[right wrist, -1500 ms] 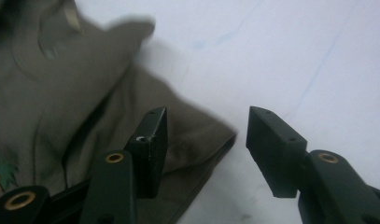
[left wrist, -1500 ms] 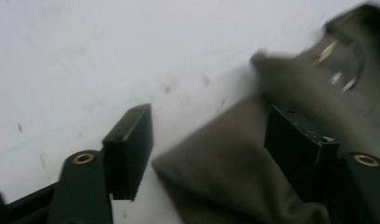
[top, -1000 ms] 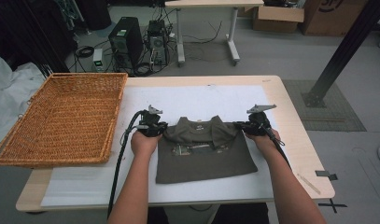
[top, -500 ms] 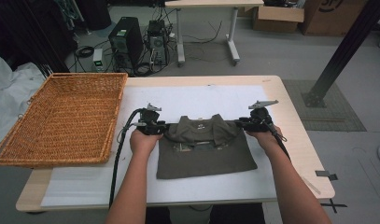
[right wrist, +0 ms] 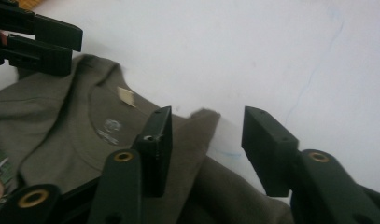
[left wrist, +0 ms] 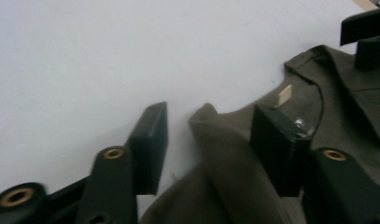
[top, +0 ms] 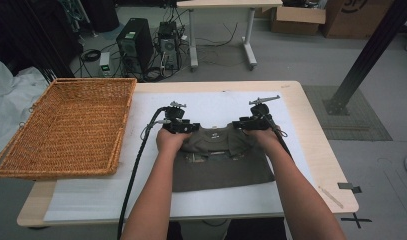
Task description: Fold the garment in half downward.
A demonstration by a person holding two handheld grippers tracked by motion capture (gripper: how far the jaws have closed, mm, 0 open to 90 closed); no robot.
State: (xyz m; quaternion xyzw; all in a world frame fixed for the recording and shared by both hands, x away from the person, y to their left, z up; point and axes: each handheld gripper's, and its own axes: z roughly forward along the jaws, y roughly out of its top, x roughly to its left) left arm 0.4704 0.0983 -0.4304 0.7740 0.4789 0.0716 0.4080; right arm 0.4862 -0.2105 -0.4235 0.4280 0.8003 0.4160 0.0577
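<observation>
An olive-green T-shirt (top: 223,165) lies folded on the white mat (top: 216,102), collar toward the far edge. My left gripper (top: 180,125) stands over its left shoulder and my right gripper (top: 250,122) over its right shoulder. In the left gripper view a raised shoulder fold (left wrist: 211,135) sits between the jaws of the left gripper (left wrist: 211,140), untouched by the pads; those jaws have just been opening, then came in slightly. The right gripper (right wrist: 206,140) has just been opening too, with a loose shoulder corner (right wrist: 201,123) between its jaws. Each view shows the other gripper beyond the collar.
A wide wicker basket (top: 66,130) stands on the table's left part, beside the mat. Bare wooden tabletop (top: 316,150) borders the mat on the right. Computer cases (top: 136,45) and cables sit on the floor beyond the far edge.
Both hands have shifted inward toward the collar and slightly toward the far edge. The shirt lies where it was.
</observation>
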